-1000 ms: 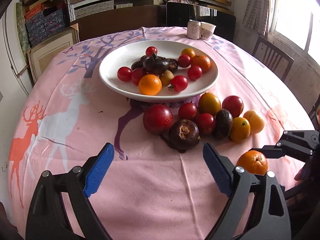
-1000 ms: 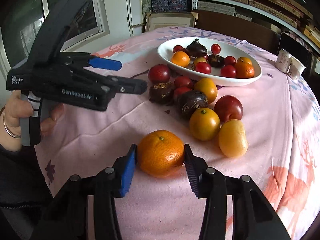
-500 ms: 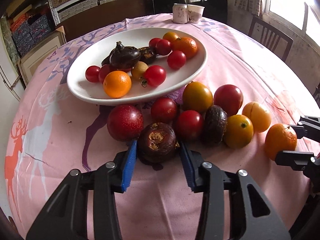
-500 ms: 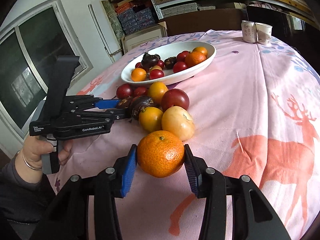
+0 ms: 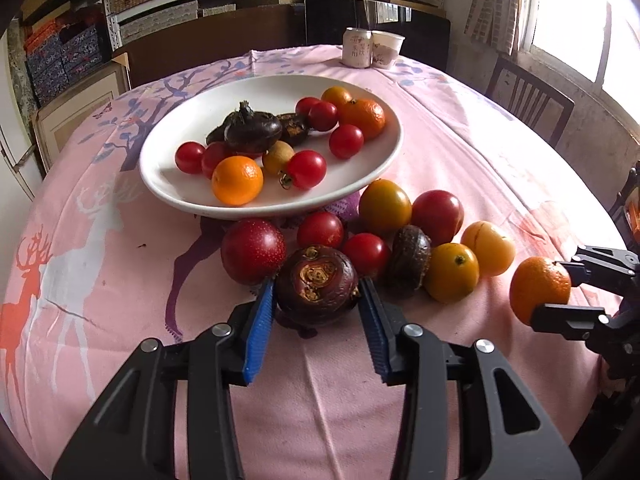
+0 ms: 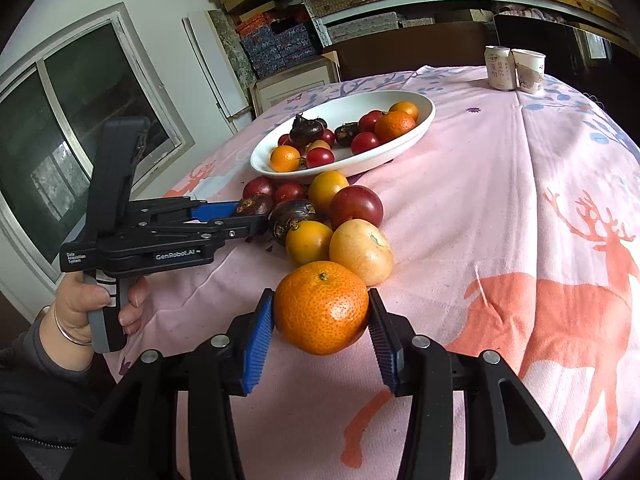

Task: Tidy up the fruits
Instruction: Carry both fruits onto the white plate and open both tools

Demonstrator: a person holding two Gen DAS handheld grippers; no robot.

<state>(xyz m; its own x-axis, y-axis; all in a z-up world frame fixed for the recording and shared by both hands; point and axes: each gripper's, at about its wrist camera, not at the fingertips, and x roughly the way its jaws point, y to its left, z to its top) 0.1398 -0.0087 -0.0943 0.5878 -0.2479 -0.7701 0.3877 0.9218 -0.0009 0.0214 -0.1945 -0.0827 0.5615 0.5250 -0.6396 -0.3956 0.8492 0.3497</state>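
The left gripper [image 5: 316,312] has its blue pads pressed against both flanks of a dark purple, rough-topped fruit [image 5: 316,285], clenched on it at the near edge of the loose cluster on the table; whether the fruit is lifted clear of the cloth cannot be told. The right gripper [image 6: 321,320] is clamped on a mandarin [image 6: 321,307], which appears raised slightly above the pink deer tablecloth [image 6: 520,200].

Outward from the left gripper, a speckled red fruit [image 5: 253,250] sits at ten o'clock of the purple one, touching it. Two small red tomatoes [image 5: 320,230] lie at twelve and one o'clock. A second dark wrinkled fruit [image 5: 410,256] sits at three o'clock. Beyond that come an orange-yellow fruit [image 5: 451,272], a pale yellow one [image 5: 488,248], a large red one [image 5: 438,216] and a yellow-red one [image 5: 385,206], all packed close together.

Farther up, at twelve o'clock of the cluster, stands the white oval plate [image 5: 184,192], its near rim just beside the loose fruit. It already holds several small tomatoes, two dark fruits, a small tan one and three orange ones. A can [image 5: 357,53] and a paper cup [image 5: 386,50] stand at the far edge of the table.

The job looks roughly half done. About a dozen pieces lie on the plate. Two more are gripped and probably bound there, and eight are left on the cloth.
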